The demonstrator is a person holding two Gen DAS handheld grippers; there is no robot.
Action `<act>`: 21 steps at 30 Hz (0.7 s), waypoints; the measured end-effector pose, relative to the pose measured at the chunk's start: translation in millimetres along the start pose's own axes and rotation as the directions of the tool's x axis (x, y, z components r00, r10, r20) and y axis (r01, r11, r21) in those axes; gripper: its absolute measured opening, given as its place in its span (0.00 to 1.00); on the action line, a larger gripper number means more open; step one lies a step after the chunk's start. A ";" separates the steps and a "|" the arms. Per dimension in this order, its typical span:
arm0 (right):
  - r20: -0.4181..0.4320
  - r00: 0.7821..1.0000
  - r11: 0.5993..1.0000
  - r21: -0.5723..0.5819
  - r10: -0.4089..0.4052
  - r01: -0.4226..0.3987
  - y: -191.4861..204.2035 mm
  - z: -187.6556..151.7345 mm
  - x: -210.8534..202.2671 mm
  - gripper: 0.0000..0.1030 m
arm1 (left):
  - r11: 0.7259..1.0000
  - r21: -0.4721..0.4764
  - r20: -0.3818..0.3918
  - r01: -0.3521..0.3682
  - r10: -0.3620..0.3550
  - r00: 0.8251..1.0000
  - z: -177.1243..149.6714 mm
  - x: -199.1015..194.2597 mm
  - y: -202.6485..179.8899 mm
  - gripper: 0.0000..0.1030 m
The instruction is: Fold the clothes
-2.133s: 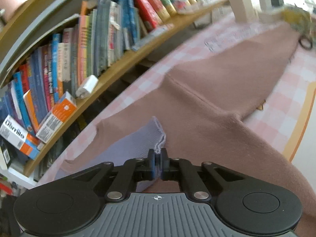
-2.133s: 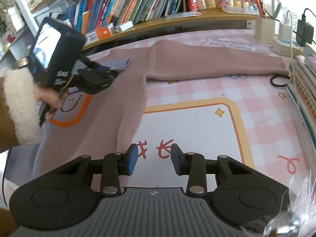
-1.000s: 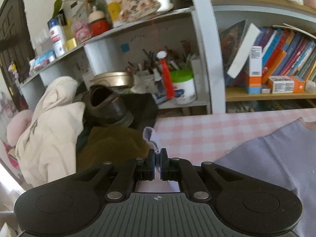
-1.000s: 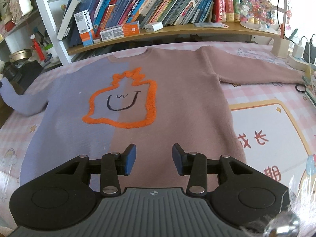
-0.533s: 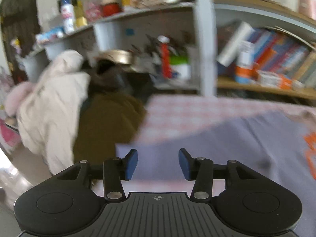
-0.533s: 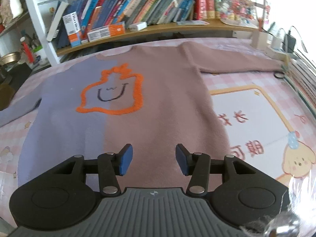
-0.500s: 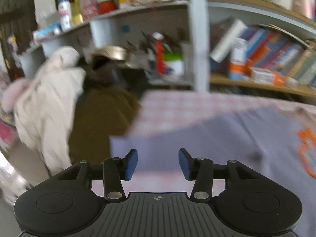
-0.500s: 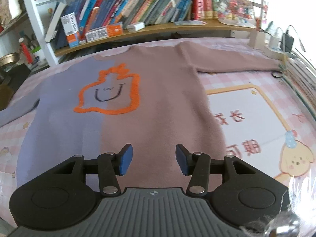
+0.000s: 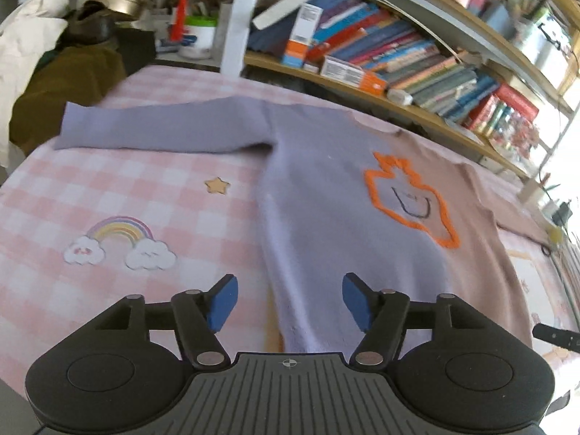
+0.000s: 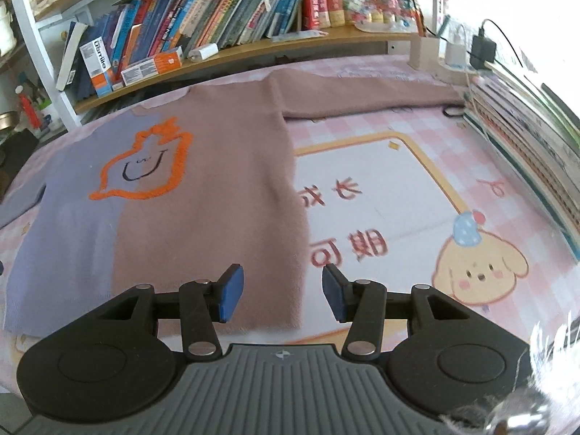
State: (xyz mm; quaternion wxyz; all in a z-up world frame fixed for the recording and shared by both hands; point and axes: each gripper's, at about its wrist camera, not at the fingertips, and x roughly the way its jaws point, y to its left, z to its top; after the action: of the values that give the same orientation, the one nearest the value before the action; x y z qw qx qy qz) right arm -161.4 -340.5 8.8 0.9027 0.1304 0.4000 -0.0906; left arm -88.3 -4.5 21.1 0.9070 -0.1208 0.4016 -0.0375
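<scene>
The lilac and dusty-pink knitted sweater is showing a soft, matt, slightly fuzzy cloth, with a raised orange outline motif looking plush. The pink checked printed cover on the counter is appearing smooth. The claw's blue pads are looking matt, rubbery.

Table under a pink-and-white checked cloth printed with a rainbow, a star, a puppy and red characters in a yellow frame. 1 sweater lies flat on it, front up, half lilac, half dusty pink, both sleeves spread sideways. Stack of books along right edge. Black hair tie beside pink cuff.
</scene>
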 end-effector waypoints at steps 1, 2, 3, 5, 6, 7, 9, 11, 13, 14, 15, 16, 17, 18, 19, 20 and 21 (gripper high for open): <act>-0.005 1.000 1.000 0.007 0.000 0.000 -2.4 -1.9 -0.2 0.44 | 1.000 -0.002 -0.006 -0.008 0.008 1.000 -1.9 1.1 -0.5 0.64; -0.011 1.000 1.000 0.013 0.000 0.000 -4.7 -3.7 -0.2 0.44 | 1.000 -0.005 -0.010 -0.016 0.016 1.000 -4.0 1.7 -0.3 0.64; -0.021 1.000 1.000 0.019 -0.001 0.001 -6.7 -5.4 0.5 0.44 | 1.000 -0.009 -0.014 -0.024 0.024 1.000 -6.2 2.3 -0.1 0.63; -0.042 0.999 1.000 0.028 -0.001 0.002 -8.8 -7.2 3.7 0.41 | 0.999 -0.015 -0.012 -0.035 0.034 0.999 -10.2 1.8 0.3 0.62; -0.055 0.998 1.000 0.028 -0.003 0.004 -9.2 -7.5 5.8 0.41 | 0.999 -0.019 -0.012 -0.036 0.036 0.999 -12.0 1.9 0.6 0.60; -0.063 0.998 1.000 0.026 -0.002 0.004 -8.8 -7.3 7.9 0.40 | 0.999 -0.025 -0.015 -0.035 0.035 0.999 -13.4 2.7 1.1 0.58; -0.075 0.997 1.000 0.024 0.001 0.001 -7.9 -6.7 12.0 0.36 | 0.999 -0.035 -0.025 -0.032 0.031 0.999 -16.2 5.3 1.8 0.46; -0.082 0.997 1.000 0.021 -0.003 0.005 -7.3 -5.4 14.2 0.29 | 0.999 -0.034 -0.049 -0.031 0.029 0.998 -18.6 10.7 1.5 0.33; -0.082 0.997 1.000 0.004 -0.009 0.009 -5.9 -5.2 15.3 0.22 | 0.999 -0.043 -0.078 -0.033 0.030 0.996 -19.3 16.2 1.1 0.10; -0.082 0.997 1.000 -0.003 -0.007 0.007 -5.7 -5.2 15.7 0.11 | 0.998 -0.050 -0.088 -0.034 0.030 0.996 -19.3 18.3 0.6 0.06; -0.085 0.996 1.000 -0.009 0.012 -0.013 -5.0 -5.3 16.2 0.08 | 0.998 -0.059 -0.091 -0.035 0.030 0.995 -19.1 19.8 -0.1 0.05; -0.082 0.996 1.000 -0.021 0.015 -0.017 -3.6 -4.8 16.2 0.06 | 0.997 -0.072 -0.086 -0.027 0.021 0.996 -17.9 19.4 -0.4 0.04; -0.078 0.997 0.999 -0.034 0.012 -0.014 -2.1 -4.1 16.1 0.04 | 0.996 -0.091 -0.072 -0.008 0.002 0.997 -15.4 16.7 0.2 0.04; -0.061 0.998 0.999 -0.042 0.006 -0.009 -0.8 -2.8 13.8 0.04 | 0.994 -0.109 -0.057 0.011 -0.018 0.998 -12.8 13.9 0.7 0.03; -0.015 1.000 0.999 -0.045 0.013 -0.013 0.8 0.8 5.9 0.04 | 0.991 -0.128 -0.042 0.031 -0.036 0.998 -10.3 11.2 1.2 0.03; 0.039 0.999 0.999 -0.047 0.023 -0.021 2.4 4.9 -3.5 0.04 | 0.990 -0.132 -0.022 0.050 -0.053 0.998 -6.2 6.1 0.2 0.03; 0.109 0.993 0.997 -0.066 0.034 -0.027 5.6 11.3 -17.7 0.04 | 0.991 -0.118 0.005 0.068 -0.068 0.998 -0.4 -1.7 -2.6 0.03</act>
State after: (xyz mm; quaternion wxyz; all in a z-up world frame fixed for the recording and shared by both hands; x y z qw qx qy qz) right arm -163.8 -337.7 30.2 0.9283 0.1022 0.3503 -0.0708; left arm -89.7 -6.8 22.7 0.8966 -0.1879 0.3984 -0.0445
